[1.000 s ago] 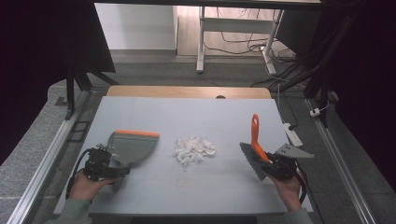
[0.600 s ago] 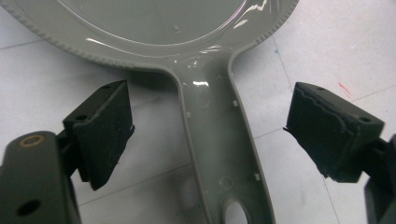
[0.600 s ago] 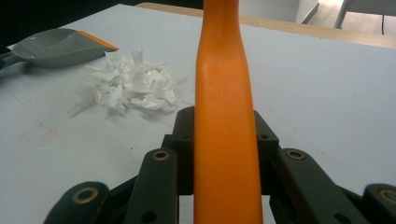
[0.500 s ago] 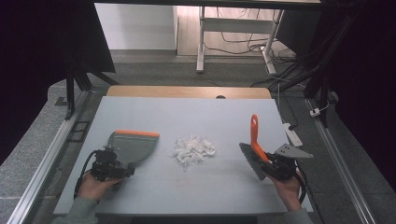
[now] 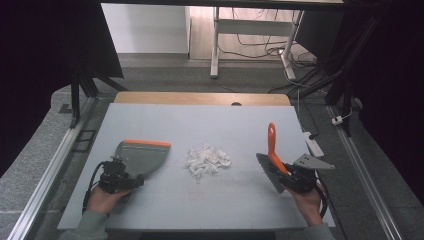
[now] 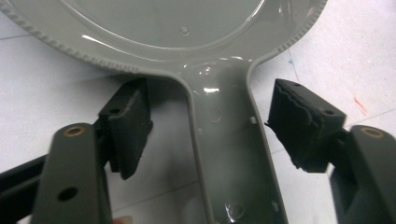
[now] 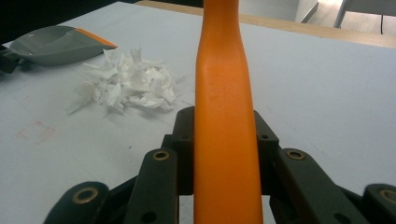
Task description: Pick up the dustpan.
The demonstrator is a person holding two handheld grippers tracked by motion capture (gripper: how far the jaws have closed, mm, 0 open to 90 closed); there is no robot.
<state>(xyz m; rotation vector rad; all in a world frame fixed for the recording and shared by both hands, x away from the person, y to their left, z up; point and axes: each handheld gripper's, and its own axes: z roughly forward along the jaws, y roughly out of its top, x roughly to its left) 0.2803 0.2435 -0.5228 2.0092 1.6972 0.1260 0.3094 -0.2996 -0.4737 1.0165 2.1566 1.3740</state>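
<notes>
From the high view, the left gripper (image 5: 116,176) sits near the front left corner of the bench (image 5: 240,125), right at the handle of the grey dustpan (image 5: 142,155), whose orange-lipped mouth faces the heap of white paper scraps (image 5: 207,160) in the middle; over by the front right edge the right gripper (image 5: 298,179) holds the brush (image 5: 272,162) with its orange handle pointing up and away and its bristles beside the heap, apart from it. Into the left gripper view: the dustpan handle (image 6: 229,154) runs straight up between the jaws, which have just been closing in, yet both pads (image 6: 128,126) stand clear of the plastic, so no grip yet. It looks glossy, stiff and light; I'd judge the narrow neck the place to pinch, though that sheen could let it slip. The right gripper view shows the jaws clamped tight on the orange brush handle (image 7: 224,140), smooth and rigid, with the scraps (image 7: 128,86) and the pan (image 7: 60,44) beyond, flimsy stuff that should scatter easily. No brand or writing is readable anywhere.
</notes>
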